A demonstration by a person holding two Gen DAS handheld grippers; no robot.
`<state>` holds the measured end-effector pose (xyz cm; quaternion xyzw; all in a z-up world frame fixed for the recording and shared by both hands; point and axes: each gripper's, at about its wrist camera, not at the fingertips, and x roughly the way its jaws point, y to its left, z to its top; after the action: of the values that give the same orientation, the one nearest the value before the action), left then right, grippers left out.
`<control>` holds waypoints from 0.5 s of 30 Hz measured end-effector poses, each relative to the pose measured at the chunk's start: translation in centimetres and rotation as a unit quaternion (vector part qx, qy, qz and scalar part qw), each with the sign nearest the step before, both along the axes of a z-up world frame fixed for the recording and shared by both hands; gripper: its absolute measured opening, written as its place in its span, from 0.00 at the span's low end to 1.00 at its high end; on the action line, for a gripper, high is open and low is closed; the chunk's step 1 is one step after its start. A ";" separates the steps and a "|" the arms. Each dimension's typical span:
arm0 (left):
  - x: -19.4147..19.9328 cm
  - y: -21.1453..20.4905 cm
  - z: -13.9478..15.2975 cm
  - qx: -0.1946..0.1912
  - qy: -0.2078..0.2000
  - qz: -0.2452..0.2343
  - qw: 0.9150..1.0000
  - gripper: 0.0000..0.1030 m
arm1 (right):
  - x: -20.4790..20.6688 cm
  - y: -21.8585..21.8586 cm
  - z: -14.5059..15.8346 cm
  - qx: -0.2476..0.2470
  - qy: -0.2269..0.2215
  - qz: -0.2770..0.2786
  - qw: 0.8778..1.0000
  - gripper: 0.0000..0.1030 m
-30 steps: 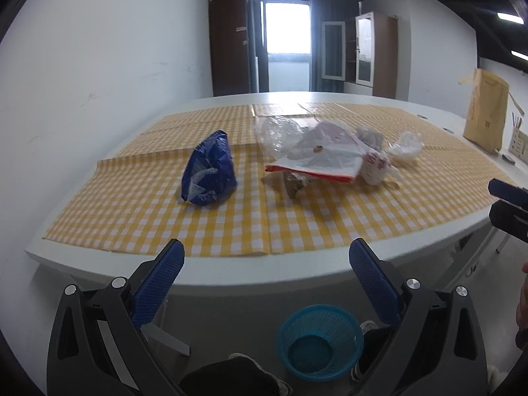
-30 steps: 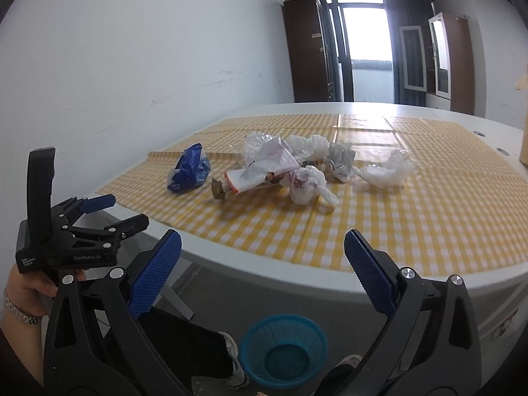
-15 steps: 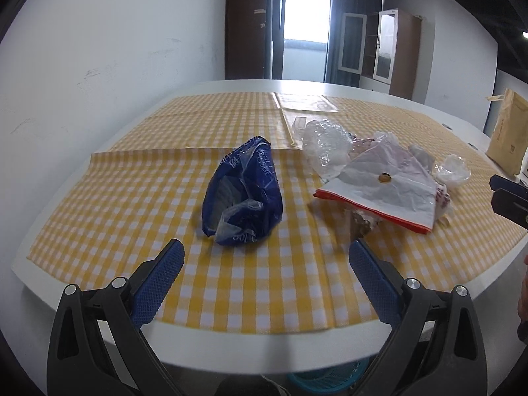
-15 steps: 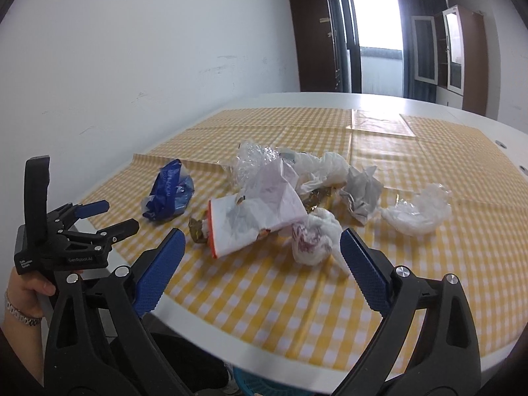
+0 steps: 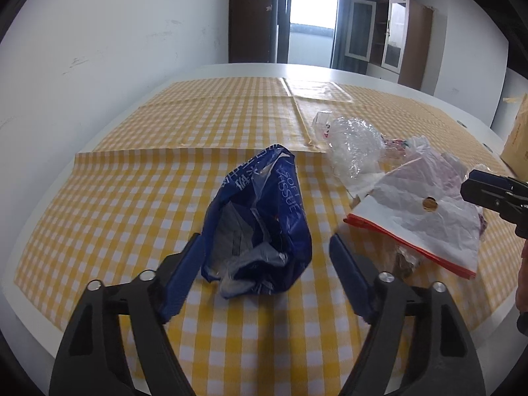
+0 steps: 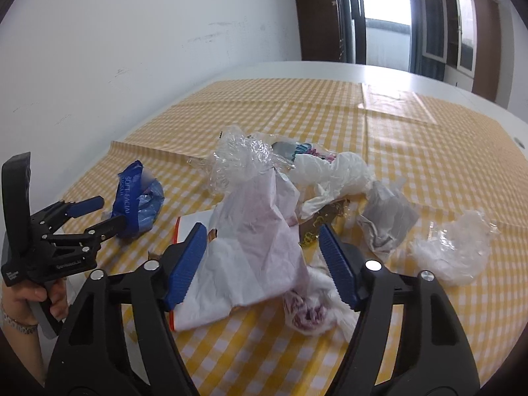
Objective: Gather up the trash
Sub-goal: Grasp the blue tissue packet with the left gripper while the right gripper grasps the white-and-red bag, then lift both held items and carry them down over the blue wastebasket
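A crumpled blue tissue wrapper [image 5: 260, 227] lies on the yellow checked tablecloth [image 5: 132, 204]. My left gripper [image 5: 267, 257] is open, its fingers on either side of the wrapper's near end; it also shows in the right wrist view [image 6: 95, 213]. A white bag with a red edge [image 6: 260, 254] lies between the fingers of my open right gripper [image 6: 262, 254]. Behind it are clear crumpled plastic [image 6: 244, 161], a white wad [image 6: 333, 171], a grey wrapper [image 6: 386, 217] and a clear plastic wad [image 6: 452, 254].
A white wall runs along the table's left side. A brown paper bag [image 5: 518, 142] stands at the far right of the table. The white table edge [image 5: 29, 323] is close below the left gripper. Cabinets and a window stand at the room's far end.
Both grippers moved forward and over the table. The left fingers now flank the blue wrapper, the right fingers flank the white bag. The blue basket on the floor has dropped out of view.
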<state>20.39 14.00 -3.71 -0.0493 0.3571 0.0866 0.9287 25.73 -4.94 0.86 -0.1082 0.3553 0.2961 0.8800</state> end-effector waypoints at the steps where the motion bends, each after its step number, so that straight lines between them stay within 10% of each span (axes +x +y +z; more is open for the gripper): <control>1: 0.4 0.0 -0.1 0.001 0.005 -0.002 1.000 0.64 | 0.6 0.1 -0.3 0.003 0.011 0.002 1.000 0.54; 7: 1.0 -0.1 -0.4 0.004 0.003 -0.018 1.000 0.33 | 1.6 0.7 -1.0 -0.012 0.022 -0.001 1.000 0.19; 15: -1.4 -0.3 1.9 -0.015 -0.053 -0.010 0.998 0.23 | -0.1 0.8 1.2 0.008 -0.026 0.003 1.000 0.05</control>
<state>19.00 13.70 -1.81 -0.0638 0.3090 0.0693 0.9464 25.64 -4.12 2.06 -0.1100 0.3294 0.2988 0.8889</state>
